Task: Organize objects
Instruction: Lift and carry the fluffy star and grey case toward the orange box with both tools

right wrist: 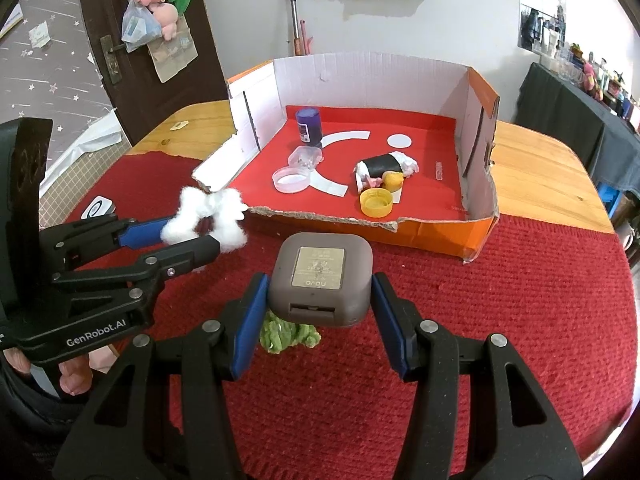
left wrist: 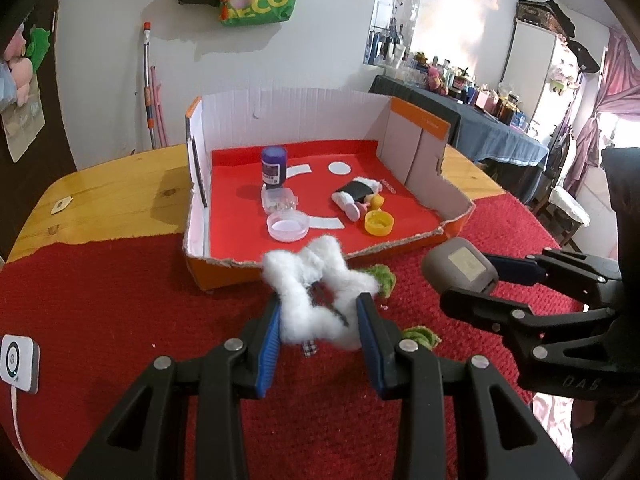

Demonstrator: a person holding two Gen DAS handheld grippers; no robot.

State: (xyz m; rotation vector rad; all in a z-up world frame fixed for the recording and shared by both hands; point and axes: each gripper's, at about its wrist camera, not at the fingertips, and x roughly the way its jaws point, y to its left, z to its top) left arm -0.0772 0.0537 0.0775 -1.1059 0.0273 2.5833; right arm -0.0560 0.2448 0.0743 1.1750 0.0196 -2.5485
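Observation:
My left gripper [left wrist: 320,322] is shut on a white fluffy star-shaped toy [left wrist: 320,276], held above the red cloth just in front of the box. In the right wrist view that gripper [right wrist: 192,238] and the fluffy toy [right wrist: 208,214] are at the left. My right gripper [right wrist: 319,294] is shut on a grey rounded-square case [right wrist: 320,284], held over a green fuzzy piece [right wrist: 288,334]. The left wrist view shows the case [left wrist: 460,266] at the right, with green pieces [left wrist: 383,278] on the cloth. The orange cardboard box [left wrist: 400,246] with a red floor stands open behind.
Inside the box lie a purple bottle [left wrist: 274,166], a clear lid [left wrist: 288,226], a yellow cap [left wrist: 379,223] and a black-and-white toy [left wrist: 356,196]. A white device [left wrist: 20,362] sits at the cloth's left edge. The wooden table [left wrist: 112,192] extends beyond the red cloth [left wrist: 120,300].

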